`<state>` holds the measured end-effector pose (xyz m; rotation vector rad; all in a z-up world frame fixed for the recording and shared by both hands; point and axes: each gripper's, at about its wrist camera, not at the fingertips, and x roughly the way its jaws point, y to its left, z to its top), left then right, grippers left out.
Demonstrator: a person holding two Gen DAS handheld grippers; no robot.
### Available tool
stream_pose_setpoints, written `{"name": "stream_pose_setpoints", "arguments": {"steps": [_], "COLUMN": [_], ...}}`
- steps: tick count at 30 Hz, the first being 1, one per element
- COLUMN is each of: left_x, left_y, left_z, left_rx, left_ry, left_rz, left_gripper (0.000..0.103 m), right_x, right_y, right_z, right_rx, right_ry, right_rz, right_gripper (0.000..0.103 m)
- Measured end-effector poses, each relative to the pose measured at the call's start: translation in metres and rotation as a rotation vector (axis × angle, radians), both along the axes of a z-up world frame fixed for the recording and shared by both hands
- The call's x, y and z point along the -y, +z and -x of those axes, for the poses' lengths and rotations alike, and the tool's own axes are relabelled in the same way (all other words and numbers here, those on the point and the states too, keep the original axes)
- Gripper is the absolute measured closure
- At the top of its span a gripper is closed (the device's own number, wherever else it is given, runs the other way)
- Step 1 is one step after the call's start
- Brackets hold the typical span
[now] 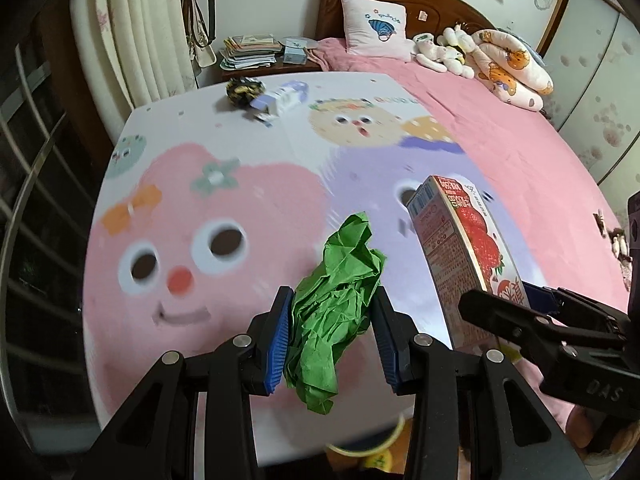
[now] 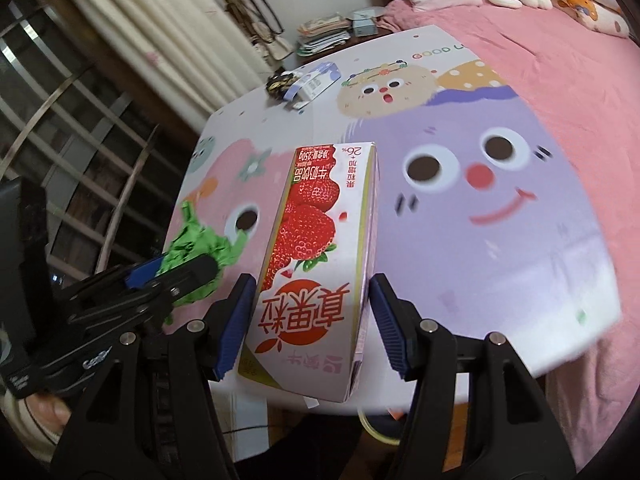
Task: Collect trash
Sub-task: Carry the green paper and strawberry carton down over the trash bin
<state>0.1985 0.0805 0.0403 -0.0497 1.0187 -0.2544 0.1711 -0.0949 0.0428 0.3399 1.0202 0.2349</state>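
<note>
Both-handed: green paper wad (image 1: 336, 304), strawberry milk carton (image 2: 316, 264).

The cartoon table mat (image 1: 192, 208) is smeared with motion blur in the left wrist view, so its small confetti marks are just streaks. At the far edge, the dark crumpled wrapper (image 1: 242, 90) and the small blue-and-white carton (image 1: 282, 98) are too blurry to read any print. The strawberry milk carton (image 2: 316, 264) has its bottom end hidden behind the right gripper (image 2: 310, 324), and the green paper ball (image 2: 196, 248) is mostly covered by the left gripper (image 2: 168, 276) there.
</note>
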Motion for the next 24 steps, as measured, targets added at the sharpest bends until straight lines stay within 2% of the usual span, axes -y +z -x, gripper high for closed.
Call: {"name": "stream_pose_setpoints", "arguments": {"steps": [6,11,18,24], "left_x": [0.041,0.064,0.081,0.086], "left_y": [-0.022,-0.05,-0.088,-0.145], "left_z": [0.089,0.147,0.202,0.223], "left_rx": [-0.033,-0.105,-0.184,-0.245], "left_ry": [0.004,-0.023,-0.078,-0.117], "left_rz": [0.02,-0.005,-0.067,-0.096], "left_gripper": [0.065,0.065,0.065,0.065], "right_x": [0.028,0.044,0.055,0.046], "right_y": [0.001,-0.022,-0.081,-0.158], "right_z": [0.095,0.153,0.206,0.227], "right_rx": [0.004,-0.057,-0.186,-0.321], "right_ry": [0.074,0.101,0.085,0.061], "right_rz": [0.026,0.044,0.021,0.029], "right_gripper": [0.047,0.047,0.047,0.047]}}
